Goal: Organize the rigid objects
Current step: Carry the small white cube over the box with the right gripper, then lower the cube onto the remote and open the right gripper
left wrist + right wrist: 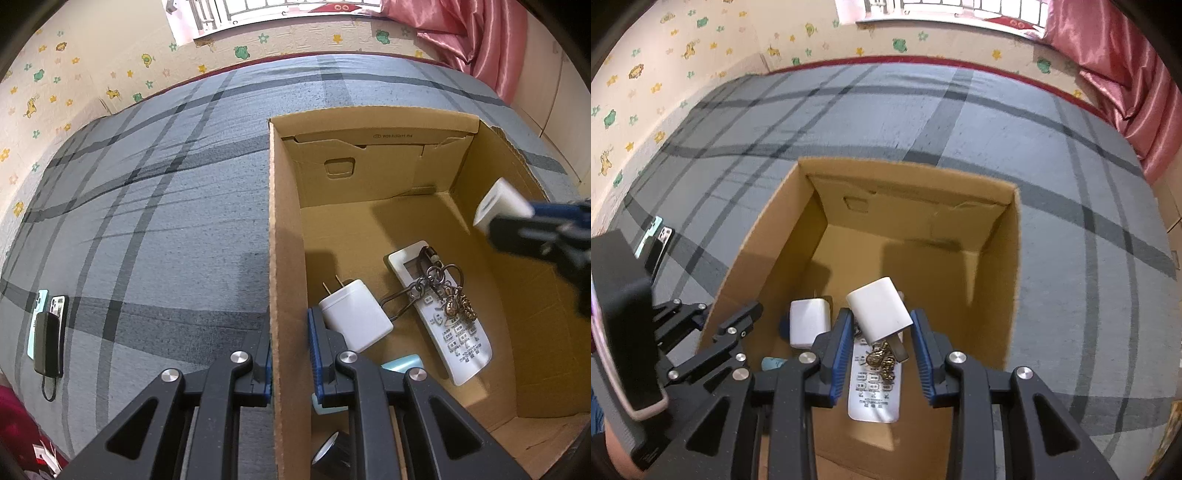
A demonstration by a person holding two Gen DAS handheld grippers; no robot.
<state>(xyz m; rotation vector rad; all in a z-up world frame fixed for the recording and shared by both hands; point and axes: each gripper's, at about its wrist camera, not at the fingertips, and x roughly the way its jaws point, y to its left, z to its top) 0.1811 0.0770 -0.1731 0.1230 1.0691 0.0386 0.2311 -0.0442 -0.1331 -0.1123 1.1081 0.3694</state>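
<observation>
Left wrist view: the left gripper (290, 354) is clamped shut on the left wall of an open cardboard box (284, 229), one blue pad outside the wall and one inside. The box sits on a grey plaid bedcover (147, 221). Inside, just right of the inner pad, lies a white plug charger (356, 317), prongs pointing far. Right of it rests a white remote control (443, 317) with a brass keyring (447, 291) draped across it. At the far right edge, the right gripper (517, 225) reaches into the box from the right, carrying a white adapter (502, 206) above the floor of the box. Far left on the bedcover lie two phones (51, 314) and a dark power bank (48, 343).

Right wrist view: the right gripper (881, 332) points steeply down over the box, its jaws part-way closed, gripping the tilted white adapter (879, 310) between the blue pads, above the remote control (873, 391).
</observation>
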